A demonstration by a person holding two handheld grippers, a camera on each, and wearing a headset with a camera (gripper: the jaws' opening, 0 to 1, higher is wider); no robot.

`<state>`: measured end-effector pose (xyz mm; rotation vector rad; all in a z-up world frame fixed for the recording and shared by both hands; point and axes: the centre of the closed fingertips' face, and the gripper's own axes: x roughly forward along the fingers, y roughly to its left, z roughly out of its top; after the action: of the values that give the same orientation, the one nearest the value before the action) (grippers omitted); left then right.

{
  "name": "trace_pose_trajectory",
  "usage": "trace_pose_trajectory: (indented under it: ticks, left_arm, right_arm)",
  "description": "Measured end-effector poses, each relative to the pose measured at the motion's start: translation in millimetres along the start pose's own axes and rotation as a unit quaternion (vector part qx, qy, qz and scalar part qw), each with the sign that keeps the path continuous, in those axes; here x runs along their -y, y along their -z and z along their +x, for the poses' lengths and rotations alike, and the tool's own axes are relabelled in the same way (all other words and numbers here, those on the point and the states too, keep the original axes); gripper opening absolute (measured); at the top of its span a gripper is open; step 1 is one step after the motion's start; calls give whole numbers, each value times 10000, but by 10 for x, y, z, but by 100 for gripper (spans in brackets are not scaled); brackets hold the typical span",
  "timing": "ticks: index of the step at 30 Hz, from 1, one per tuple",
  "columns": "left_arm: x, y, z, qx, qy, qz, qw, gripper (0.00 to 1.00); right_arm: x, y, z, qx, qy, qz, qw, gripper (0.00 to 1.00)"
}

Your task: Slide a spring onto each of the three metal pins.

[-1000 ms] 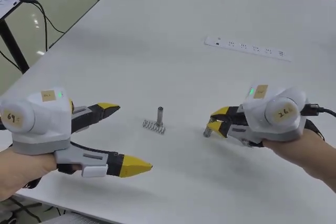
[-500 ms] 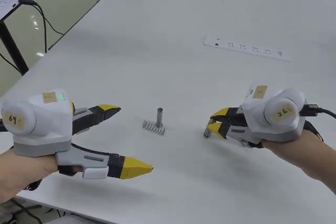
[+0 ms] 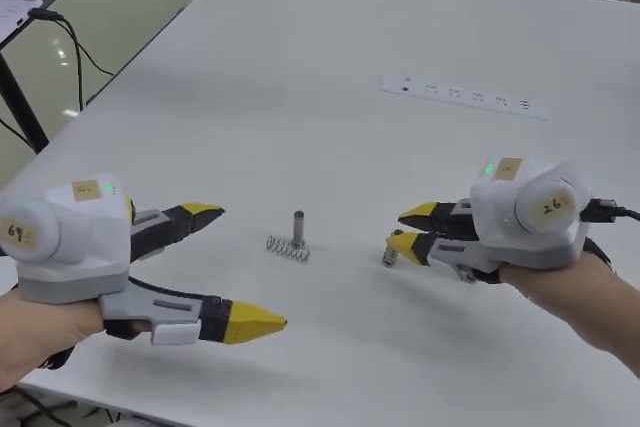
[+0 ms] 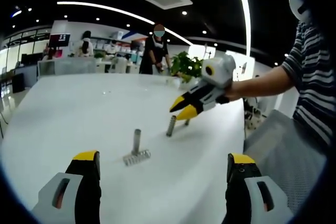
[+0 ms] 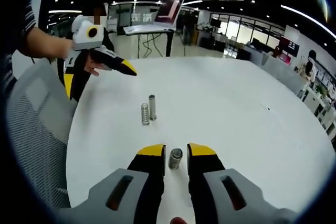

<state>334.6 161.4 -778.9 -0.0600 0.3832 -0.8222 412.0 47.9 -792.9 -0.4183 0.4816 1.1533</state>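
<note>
L gripper [image 3: 247, 267] jaws wide apart, bare pin [image 3: 298, 227] w/ loose spring [image 3: 288, 247] at its foot, well ahead of tips, R gripper [image 3: 397, 228] jaws narrowly apart, sprung pin [image 3: 391, 255] just at tips.

The table [image 3: 300, 67] was plain matte white. The left gripper [image 3: 240, 267] had a white and grey body, black jaws tipped in bright yellow, a pale yellow label and a small green light; the right gripper [image 3: 405, 229] had the same colours. The pin [image 3: 298, 226] and spring [image 3: 288, 248] were silver-grey metal. The power strip [image 3: 463, 98] was white. A sleeve [image 4: 310, 77] was striped dark and pale.
</note>
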Motion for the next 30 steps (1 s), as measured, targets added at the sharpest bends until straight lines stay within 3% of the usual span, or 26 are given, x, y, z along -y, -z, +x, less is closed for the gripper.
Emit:
trace_pose_trajectory:
  ticks: [4, 12, 18, 30]
  left_arm:
    - [6, -6, 0, -15, -2, 11, 10000, 98]
    - [17, -11, -2, -42, 9, 13, 10000, 98]
    - [21, -19, -6, -64, 16, 25, 10000, 98]
    - [29, -39, -4, -34, 26, 6, 10000, 98]
  right_arm:
    - [12, -74, -77, 275, 37, 360, 9990, 15]
    - [-61, -93, -184, 423, -19, 532, 9977, 16]
    - [-92, -180, -281, 748, -13, 870, 9934, 15]
    - [-199, -62, -349, 714, -43, 923, 9932, 15]
